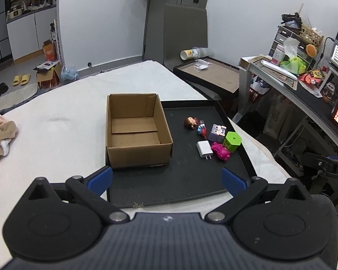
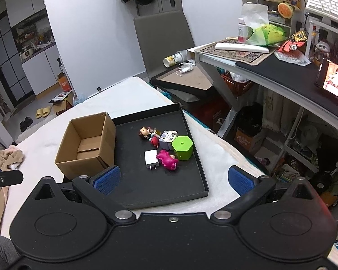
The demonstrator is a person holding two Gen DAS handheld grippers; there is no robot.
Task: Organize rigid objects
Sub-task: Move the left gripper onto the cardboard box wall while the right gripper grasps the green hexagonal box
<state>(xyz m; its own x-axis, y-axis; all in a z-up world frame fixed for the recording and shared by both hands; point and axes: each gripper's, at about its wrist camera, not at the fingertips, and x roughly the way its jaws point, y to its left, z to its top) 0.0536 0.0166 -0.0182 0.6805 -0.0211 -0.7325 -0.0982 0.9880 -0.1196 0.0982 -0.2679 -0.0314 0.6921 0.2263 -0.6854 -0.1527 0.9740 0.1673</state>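
- Right wrist view: right gripper (image 2: pixel 173 177) spread wide, nothing between the pads, hovering short of the black tray (image 2: pixel 169 191). Left gripper (image 1: pixel 166 177) same: wide, empty.
- Targets sit in a tight cluster on the tray's right half: white charger (image 2: pixel 151 158), pink toy (image 2: pixel 167 159), green hexagonal pot (image 2: pixel 182 147), grey cube toy (image 2: pixel 166 140), doll figure (image 2: pixel 144 132), small red-blue figure (image 2: pixel 154 141). Cardboard box (image 2: pixel 87 144) on the left half, open, empty.
- Risk: charger touches the pink toy, cube touches the pot; a wide approach likely knocks a neighbour.
- Risk: glossy hard plastic, rounded toys; off-centre pinch could squirt them out.
- Risk: light corrugated box may slide if bumped; the tray lies on a soft white bed (image 2: pixel 128 90), so pressing down could tilt it.
- Charger: flat, smooth, prongs toward the camera; likely easiest first.
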